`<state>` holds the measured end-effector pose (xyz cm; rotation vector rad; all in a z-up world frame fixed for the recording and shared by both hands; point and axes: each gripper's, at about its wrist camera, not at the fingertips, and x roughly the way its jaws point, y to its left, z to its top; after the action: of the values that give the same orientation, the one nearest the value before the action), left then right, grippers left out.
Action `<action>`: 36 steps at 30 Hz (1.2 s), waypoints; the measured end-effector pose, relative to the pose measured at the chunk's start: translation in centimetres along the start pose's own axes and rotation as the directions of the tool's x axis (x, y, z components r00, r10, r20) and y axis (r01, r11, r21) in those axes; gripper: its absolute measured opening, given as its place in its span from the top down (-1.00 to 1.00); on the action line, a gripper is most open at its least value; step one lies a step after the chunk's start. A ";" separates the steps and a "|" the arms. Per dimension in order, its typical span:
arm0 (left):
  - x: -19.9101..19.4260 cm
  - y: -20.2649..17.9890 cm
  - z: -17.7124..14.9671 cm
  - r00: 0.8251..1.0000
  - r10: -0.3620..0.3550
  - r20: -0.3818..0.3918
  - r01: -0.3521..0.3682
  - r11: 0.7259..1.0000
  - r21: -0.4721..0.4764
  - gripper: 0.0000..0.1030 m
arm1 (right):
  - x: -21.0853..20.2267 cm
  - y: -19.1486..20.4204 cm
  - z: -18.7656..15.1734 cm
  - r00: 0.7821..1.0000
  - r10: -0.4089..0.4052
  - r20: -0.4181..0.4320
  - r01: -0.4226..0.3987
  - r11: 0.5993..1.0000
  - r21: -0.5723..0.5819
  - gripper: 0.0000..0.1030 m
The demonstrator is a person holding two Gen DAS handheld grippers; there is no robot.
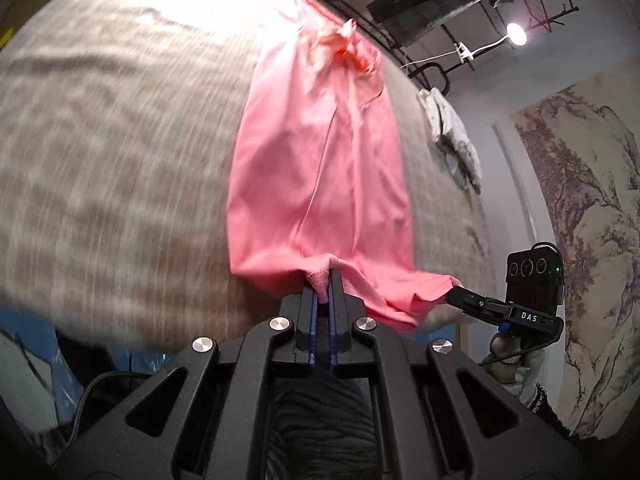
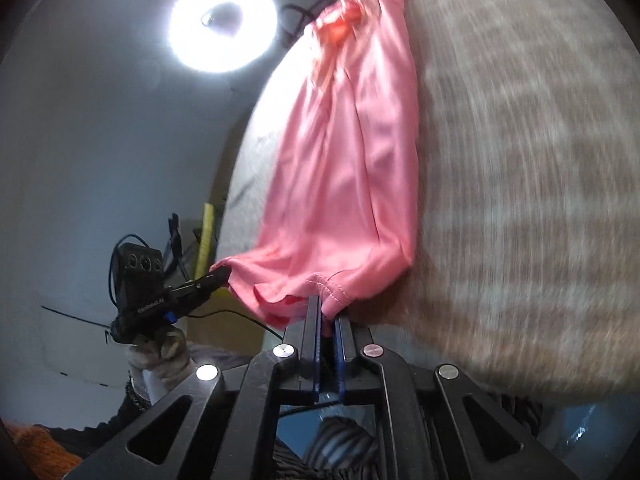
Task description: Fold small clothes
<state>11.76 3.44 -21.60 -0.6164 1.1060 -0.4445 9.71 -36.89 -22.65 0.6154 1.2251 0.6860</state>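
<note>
Pink garment [image 1: 320, 168], stretched long over a grey woven counter [image 1: 120, 140], near hem lifted off the surface. Left wrist view: left tool [image 1: 324, 280] pressed together on a bunched fold of the near hem, stitched edge pinched between the blue pads. To the right, right tool [image 1: 454, 292] clamped on the hem's other corner, fabric sagging between the two grips (a gloved hand just visible under its black body). Far end of the garment crumpled into a small orange-pink knot near the counter's far edge. A white crumpled cloth [image 1: 452, 136] lying apart on the counter, right of the garment. Beyond it, a painted landscape wall panel [image 1: 580, 220] and a small bright lamp [image 1: 516, 34].

Right wrist view: right tool [image 2: 328, 316] closed on a gathered bit of the stitched hem. Left tool [image 2: 220, 272] at the left, pinching the opposite corner, held in a gloved hand. Garment [image 2: 348, 168] running away along the counter [image 2: 520, 160], its left edge close to the counter's rim. A ring light [image 2: 222, 24] glaring overhead.
</note>
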 end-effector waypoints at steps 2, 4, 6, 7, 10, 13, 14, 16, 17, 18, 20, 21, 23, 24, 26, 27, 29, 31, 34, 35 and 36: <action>0.1 -0.6 1.6 1.000 0.002 0.007 -0.002 1.000 0.024 0.97 | -0.8 0.2 1.3 1.000 0.005 0.022 -0.005 1.000 -0.011 0.94; 0.2 -1.2 3.6 1.000 0.008 0.020 -0.009 0.999 0.053 0.97 | -0.9 0.8 2.6 0.999 0.004 0.040 -0.003 1.000 -0.021 0.94; 0.3 -1.6 5.4 0.999 0.014 0.029 -0.016 0.997 0.069 0.97 | -0.8 1.3 4.3 0.999 -0.005 0.054 0.007 0.999 -0.033 0.94; 0.5 -1.7 6.5 0.999 0.019 0.033 -0.022 0.997 0.077 0.97 | -0.7 1.5 5.3 0.998 -0.017 0.060 0.020 0.999 -0.044 0.94; 1.0 -1.9 9.2 0.999 0.034 0.043 -0.038 0.995 0.093 0.97 | -0.2 1.9 8.2 0.996 -0.048 0.071 0.053 0.997 -0.062 0.94; 2.2 -1.6 11.9 0.998 0.048 0.050 -0.052 0.994 0.092 0.97 | 0.1 1.5 10.6 0.994 -0.068 0.088 0.073 0.995 -0.062 0.94; 2.9 -1.3 12.9 0.998 0.051 0.048 -0.055 0.995 0.087 0.97 | 0.3 1.6 11.3 0.993 -0.075 0.092 0.080 0.995 -0.060 0.94; 3.8 -0.8 14.0 0.998 0.053 0.042 -0.056 0.996 0.075 0.97 | 0.8 1.3 13.4 0.991 -0.094 0.099 0.099 0.994 -0.054 0.94; 4.4 -0.6 14.6 0.998 0.055 0.039 -0.058 0.996 0.072 0.97 | 0.9 1.2 13.9 0.990 -0.100 0.100 0.106 0.993 -0.055 0.94; 5.0 -0.3 15.3 0.998 0.060 0.037 -0.063 0.996 0.068 0.97 | 1.1 1.0 14.8 0.988 -0.113 0.103 0.119 0.991 -0.056 0.94; 6.1 -0.1 16.3 0.997 0.067 0.033 -0.069 0.995 0.065 0.97 | 1.2 0.8 16.0 0.987 -0.124 0.104 0.130 0.990 -0.051 0.94; 6.4 0.1 16.6 0.997 0.070 0.031 -0.072 0.995 0.063 0.97 | 1.3 0.6 16.6 0.986 -0.127 0.104 0.133 0.990 -0.048 0.94; 7.2 0.3 17.3 0.997 0.077 0.031 -0.079 0.995 0.058 0.97 | 1.8 0.4 17.6 0.984 -0.144 0.101 0.150 0.988 -0.048 0.94; 7.6 0.5 17.6 0.996 0.082 0.030 -0.084 0.995 0.056 0.97 | 2.1 0.4 18.0 0.983 -0.152 0.099 0.157 0.986 -0.049 0.94; 8.2 0.9 18.0 0.996 0.089 0.027 -0.090 0.995 0.049 0.97 | 2.8 0.0 18.9 0.982 -0.164 0.093 0.169 0.985 -0.045 0.94; 8.5 1.1 18.3 0.995 0.094 0.026 -0.095 0.994 0.045 0.97 | 3.1 -0.2 19.2 0.981 -0.171 0.090 0.175 0.984 -0.043 0.94; 9.1 1.6 18.8 0.995 0.099 0.021 -0.100 0.994 0.035 0.97 | 3.5 -0.6 19.8 0.979 -0.187 0.083 0.191 0.981 -0.038 0.94; 9.6 1.8 19.0 0.995 0.102 0.017 -0.103 0.994 0.033 0.97 | 3.4 -0.9 19.9 0.977 -0.200 0.079 0.203 0.979 -0.033 0.94; 10.2 2.0 19.2 0.992 0.122 0.018 -0.123 0.992 0.026 0.97 | 3.6 -1.4 20.4 0.973 -0.218 0.077 0.220 0.975 -0.026 0.94; 10.3 2.1 19.4 0.992 0.125 0.015 -0.126 0.992 0.024 0.97 | 3.7 -1.4 20.5 0.972 -0.224 0.076 0.227 0.973 -0.029 0.94; 10.2 2.2 19.5 0.993 0.118 0.015 -0.118 0.993 0.026 0.90 | 3.7 -1.4 20.6 0.969 -0.235 0.074 0.238 0.971 -0.035 0.84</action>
<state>33.74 3.39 -23.95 -0.5270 1.1154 -0.3520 30.63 -36.16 -21.29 0.4439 1.1933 0.4853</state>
